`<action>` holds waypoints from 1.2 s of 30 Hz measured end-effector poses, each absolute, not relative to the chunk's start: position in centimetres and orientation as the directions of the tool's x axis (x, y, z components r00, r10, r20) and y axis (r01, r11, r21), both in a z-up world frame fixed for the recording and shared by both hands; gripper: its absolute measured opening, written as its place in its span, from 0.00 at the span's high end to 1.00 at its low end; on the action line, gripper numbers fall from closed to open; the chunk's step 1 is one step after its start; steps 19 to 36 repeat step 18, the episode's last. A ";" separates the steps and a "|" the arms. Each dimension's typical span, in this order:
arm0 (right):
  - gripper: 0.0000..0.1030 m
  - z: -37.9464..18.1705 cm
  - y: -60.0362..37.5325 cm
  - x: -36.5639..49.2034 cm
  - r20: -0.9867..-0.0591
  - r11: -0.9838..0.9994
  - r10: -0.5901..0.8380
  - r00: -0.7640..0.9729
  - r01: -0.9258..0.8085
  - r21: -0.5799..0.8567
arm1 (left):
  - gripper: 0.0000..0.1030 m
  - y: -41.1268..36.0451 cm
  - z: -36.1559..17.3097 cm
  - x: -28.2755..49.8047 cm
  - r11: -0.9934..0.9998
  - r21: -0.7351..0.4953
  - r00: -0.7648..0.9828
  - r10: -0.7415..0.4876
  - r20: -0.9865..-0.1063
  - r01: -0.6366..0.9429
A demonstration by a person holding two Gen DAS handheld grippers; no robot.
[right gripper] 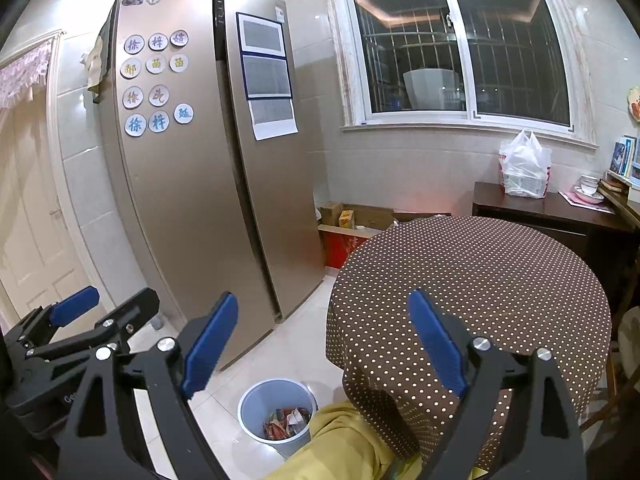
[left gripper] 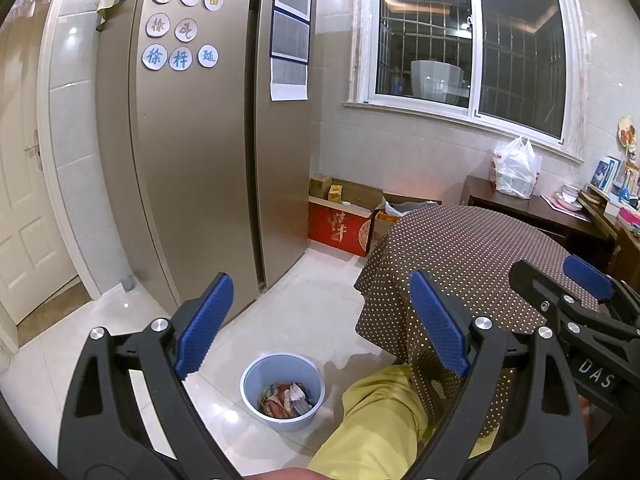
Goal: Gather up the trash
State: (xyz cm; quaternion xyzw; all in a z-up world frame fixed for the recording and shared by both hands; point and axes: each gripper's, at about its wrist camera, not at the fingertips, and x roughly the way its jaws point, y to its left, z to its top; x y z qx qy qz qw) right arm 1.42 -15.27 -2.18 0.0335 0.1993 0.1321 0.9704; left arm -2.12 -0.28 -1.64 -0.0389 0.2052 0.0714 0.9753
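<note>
Both hand-held grippers, left (left gripper: 322, 324) and right (right gripper: 322, 344), released (nothing gripped), trash (left gripper: 286, 398) in blue bin (left gripper: 256, 376)

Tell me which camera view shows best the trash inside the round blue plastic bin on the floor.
The left wrist view: there the round blue plastic bin shows its whole rim and the crumpled trash inside. In the right wrist view the bin has its lower right edge hidden behind a yellow-clad leg.

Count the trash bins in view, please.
1: a blue trash bin on the floor between the fridge and the polka-dot table, holding wrappers. Others may sit hidden behind the table.
</note>
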 end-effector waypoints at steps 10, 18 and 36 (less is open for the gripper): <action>0.17 -2.3 -15.3 1.6 -0.384 0.963 0.269 0.883 -0.241 0.120 | 0.14 0.0 -1.5 -1.7 0.987 -0.049 0.902 0.121 -0.415 -0.154; 0.17 -2.5 -15.4 1.9 -0.394 0.964 0.265 0.880 -0.235 0.124 | 0.12 0.2 -1.5 -1.4 0.986 -0.048 0.895 0.125 -0.429 -0.161; 0.17 -2.5 -15.4 1.9 -0.394 0.964 0.265 0.880 -0.235 0.124 | 0.12 0.2 -1.5 -1.4 0.986 -0.048 0.895 0.125 -0.429 -0.161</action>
